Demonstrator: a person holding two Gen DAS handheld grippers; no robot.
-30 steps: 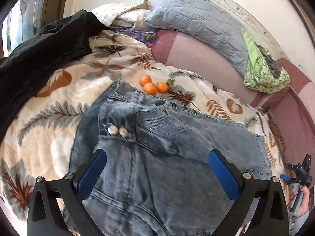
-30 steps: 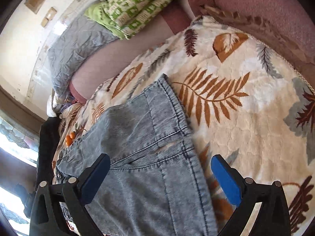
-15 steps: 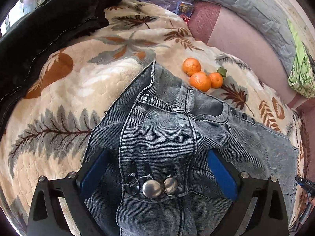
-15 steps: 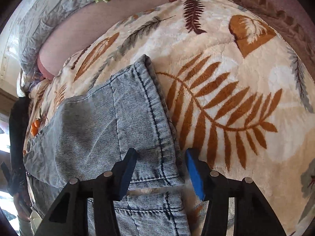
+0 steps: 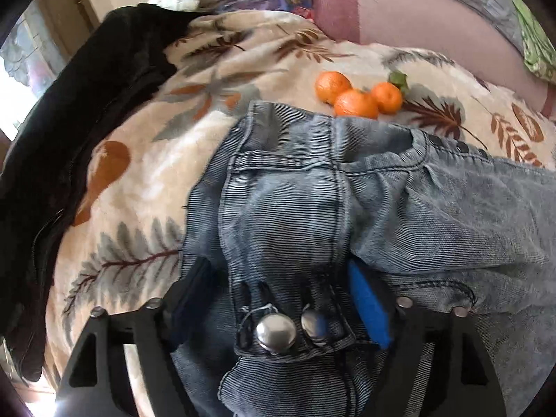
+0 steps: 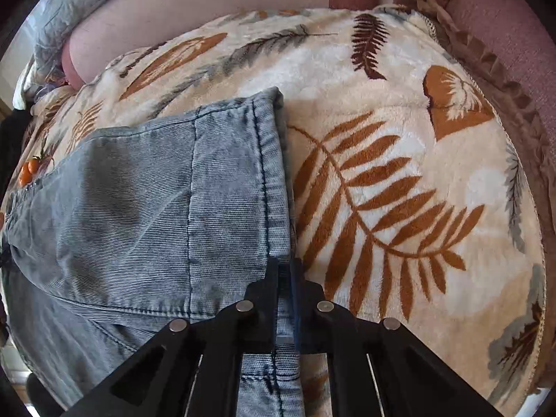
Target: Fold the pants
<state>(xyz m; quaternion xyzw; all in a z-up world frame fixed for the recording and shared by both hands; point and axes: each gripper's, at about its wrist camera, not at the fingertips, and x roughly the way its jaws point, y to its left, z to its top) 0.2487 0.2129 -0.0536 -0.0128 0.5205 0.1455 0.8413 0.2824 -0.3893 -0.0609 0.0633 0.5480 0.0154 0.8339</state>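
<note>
Light blue denim pants point(image 5: 312, 201) lie on a leaf-patterned blanket point(image 5: 146, 173). In the left wrist view my left gripper point(image 5: 281, 278) is closed around the bunched waistband with its two metal buttons point(image 5: 276, 333); the blue pads press the denim from both sides. In the right wrist view the pants point(image 6: 139, 208) show their leg end, and my right gripper point(image 6: 285, 267) is shut on the hem edge point(image 6: 274, 173) at the cuff's near corner.
Three oranges point(image 5: 354, 99) sit on the blanket just past the waistband. A black jacket point(image 5: 69, 121) lies at the left. Pink cushions point(image 5: 417, 24) and a grey pillow line the back. The blanket's fringed edge point(image 6: 514, 132) runs at the right.
Both grippers moved down onto the pants and closed: the left from wide open to clamped on the waistband, the right from half closed to shut on the hem.
</note>
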